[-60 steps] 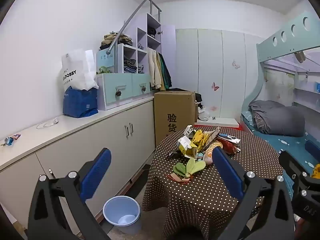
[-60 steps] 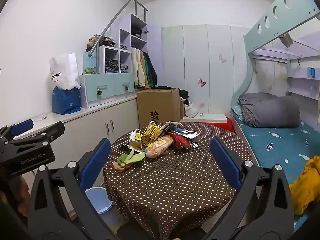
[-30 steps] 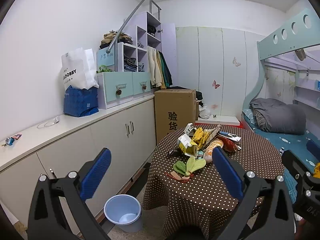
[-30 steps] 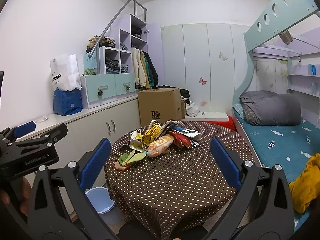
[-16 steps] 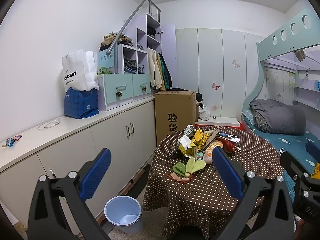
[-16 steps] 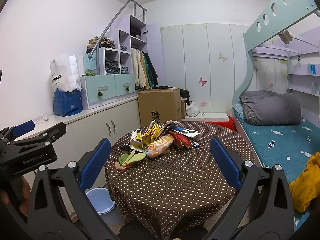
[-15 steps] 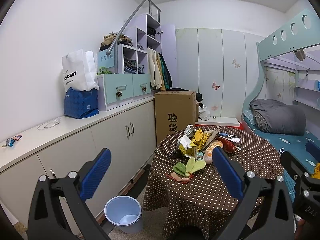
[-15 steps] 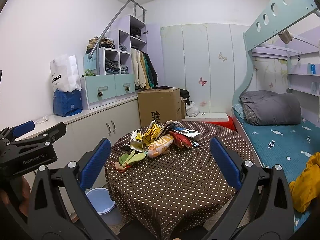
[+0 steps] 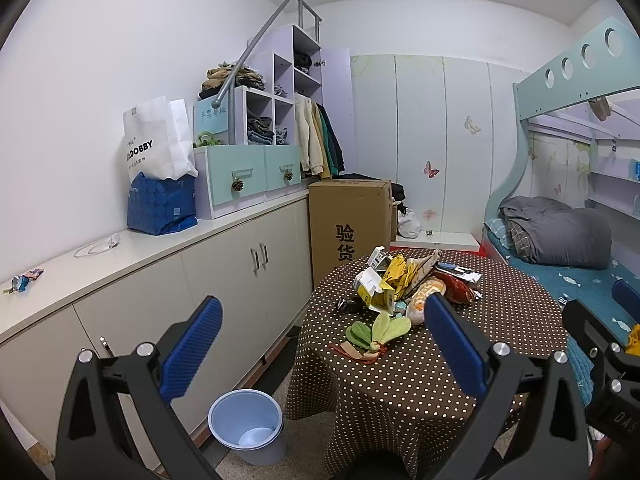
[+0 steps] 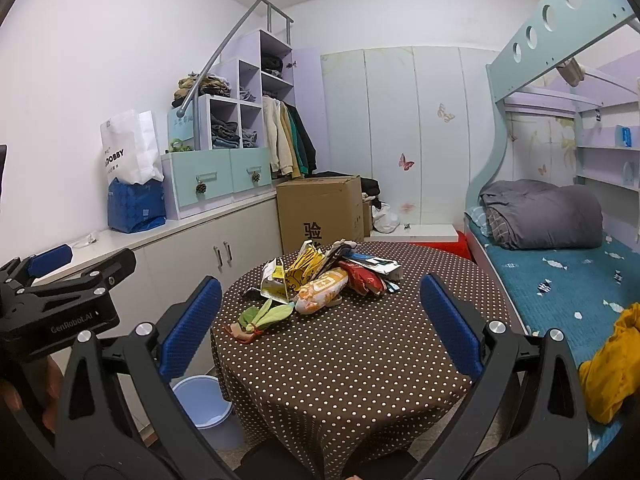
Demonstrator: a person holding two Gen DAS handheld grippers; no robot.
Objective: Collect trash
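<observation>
Left wrist view: your left tongs (image 9: 320, 344) gape wide, gripping nothing. The trash pile (image 9: 408, 284) lies ahead on the dotted table (image 9: 440, 376), just above the right finger; the blue bin (image 9: 247, 424) sits below, between the fingers.

Right wrist view: your right tongs (image 10: 320, 320) are equally wide and empty, the trash pile (image 10: 324, 276) straight ahead between them, the bin (image 10: 204, 408) low beside the left finger.
</observation>
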